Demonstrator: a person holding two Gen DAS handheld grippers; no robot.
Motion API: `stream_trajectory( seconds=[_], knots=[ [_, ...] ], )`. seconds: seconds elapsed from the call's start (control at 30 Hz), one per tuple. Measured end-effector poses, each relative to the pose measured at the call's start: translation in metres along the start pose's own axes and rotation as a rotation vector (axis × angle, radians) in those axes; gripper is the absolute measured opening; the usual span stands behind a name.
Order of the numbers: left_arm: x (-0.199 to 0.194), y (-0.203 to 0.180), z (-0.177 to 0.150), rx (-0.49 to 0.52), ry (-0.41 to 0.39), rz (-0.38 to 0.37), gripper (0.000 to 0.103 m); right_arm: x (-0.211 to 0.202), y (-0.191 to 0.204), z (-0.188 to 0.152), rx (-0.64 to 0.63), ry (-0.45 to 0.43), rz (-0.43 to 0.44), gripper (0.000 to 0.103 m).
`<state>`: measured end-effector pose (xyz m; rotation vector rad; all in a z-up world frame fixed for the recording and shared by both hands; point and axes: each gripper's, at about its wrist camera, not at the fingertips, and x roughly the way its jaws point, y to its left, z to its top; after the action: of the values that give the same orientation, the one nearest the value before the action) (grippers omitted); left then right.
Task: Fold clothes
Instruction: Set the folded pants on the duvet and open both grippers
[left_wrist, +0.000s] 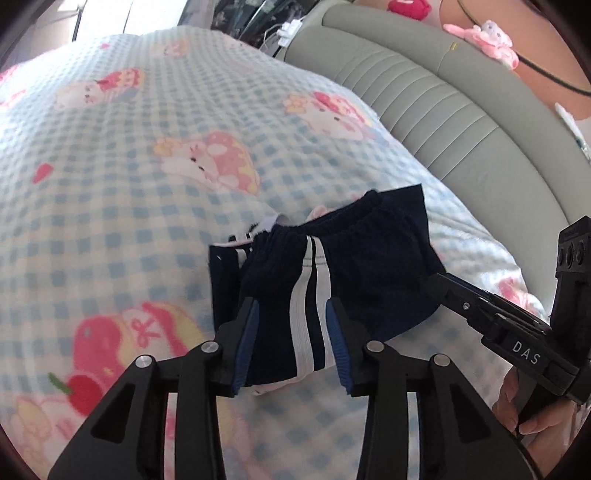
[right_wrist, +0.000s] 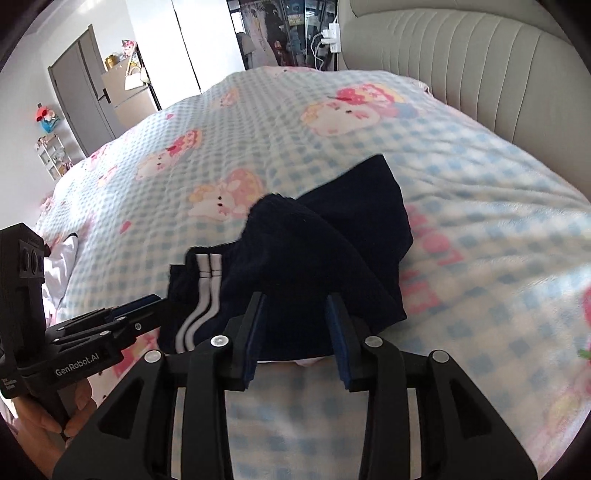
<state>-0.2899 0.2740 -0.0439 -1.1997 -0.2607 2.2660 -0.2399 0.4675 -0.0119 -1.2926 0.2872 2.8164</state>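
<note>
A pair of navy shorts with white side stripes lies folded in a small bundle on the blue checked blanket. My left gripper is open, its blue pads either side of the striped near edge, not closed on it. In the right wrist view the shorts lie just ahead of my right gripper, which is open at the near edge of the dark cloth. The right gripper also shows in the left wrist view, touching the right side of the shorts. The left gripper shows in the right wrist view at the striped side.
The blanket with pink cartoon prints covers the bed. A grey padded headboard runs along the right, with plush toys above. A white garment lies at the bed's left edge. A door and shelves stand beyond.
</note>
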Motion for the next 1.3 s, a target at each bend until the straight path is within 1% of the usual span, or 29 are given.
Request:
stream_trajectory(
  seconds=[0.03, 0.1, 0.17, 0.2, 0.3, 0.37, 0.43, 0.53, 0.6, 0.77, 0.83, 0.87, 0.93, 0.97, 1.03, 1.17, 1.3],
  knots=[
    [-0.013, 0.003, 0.002, 0.007, -0.022, 0.015, 0.045, -0.009, 0.007, 0.0, -0.011, -0.011, 0.008, 0.048],
    [-0.036, 0.014, 0.006, 0.005, -0.047, 0.049, 0.046, -0.024, 0.021, 0.0, -0.027, -0.03, 0.022, 0.05],
    [-0.06, 0.026, 0.01, 0.003, -0.072, 0.083, 0.046, -0.035, 0.038, -0.002, -0.034, -0.037, 0.04, 0.054],
    [-0.073, 0.035, 0.011, -0.001, -0.084, 0.112, 0.046, -0.038, 0.047, -0.003, -0.035, -0.037, 0.054, 0.056],
    [-0.112, 0.059, 0.008, -0.022, -0.114, 0.175, 0.046, -0.046, 0.08, -0.01, -0.057, -0.029, 0.078, 0.057],
    [-0.137, 0.075, 0.003, -0.035, -0.131, 0.214, 0.05, -0.051, 0.102, -0.016, -0.072, -0.023, 0.097, 0.058],
    [-0.159, 0.089, -0.003, -0.04, -0.145, 0.257, 0.053, -0.054, 0.124, -0.021, -0.087, -0.015, 0.123, 0.062],
    [-0.19, 0.109, -0.015, -0.057, -0.164, 0.316, 0.057, -0.058, 0.158, -0.031, -0.118, 0.001, 0.15, 0.063],
    [-0.21, 0.121, -0.024, -0.075, -0.179, 0.351, 0.058, -0.058, 0.178, -0.037, -0.132, 0.015, 0.155, 0.063],
    [-0.254, 0.141, -0.047, -0.094, -0.222, 0.44, 0.074, -0.066, 0.225, -0.058, -0.154, 0.042, 0.182, 0.063],
    [-0.27, 0.144, -0.056, -0.089, -0.233, 0.486, 0.079, -0.075, 0.241, -0.066, -0.172, 0.039, 0.193, 0.063],
    [-0.279, 0.145, -0.062, -0.085, -0.236, 0.506, 0.079, -0.081, 0.248, -0.072, -0.179, 0.037, 0.2, 0.063],
    [-0.296, 0.145, -0.075, -0.076, -0.237, 0.545, 0.08, -0.094, 0.26, -0.083, -0.19, 0.029, 0.217, 0.072],
    [-0.305, 0.143, -0.083, -0.074, -0.239, 0.56, 0.081, -0.103, 0.265, -0.09, -0.193, 0.024, 0.227, 0.073],
    [-0.323, 0.139, -0.101, -0.072, -0.241, 0.57, 0.083, -0.118, 0.273, -0.104, -0.202, 0.015, 0.244, 0.073],
    [-0.35, 0.127, -0.145, -0.084, -0.238, 0.561, 0.086, -0.146, 0.283, -0.138, -0.232, 0.009, 0.27, 0.073],
    [-0.358, 0.118, -0.189, -0.119, -0.206, 0.543, 0.088, -0.161, 0.284, -0.177, -0.267, 0.02, 0.279, 0.074]
  ],
)
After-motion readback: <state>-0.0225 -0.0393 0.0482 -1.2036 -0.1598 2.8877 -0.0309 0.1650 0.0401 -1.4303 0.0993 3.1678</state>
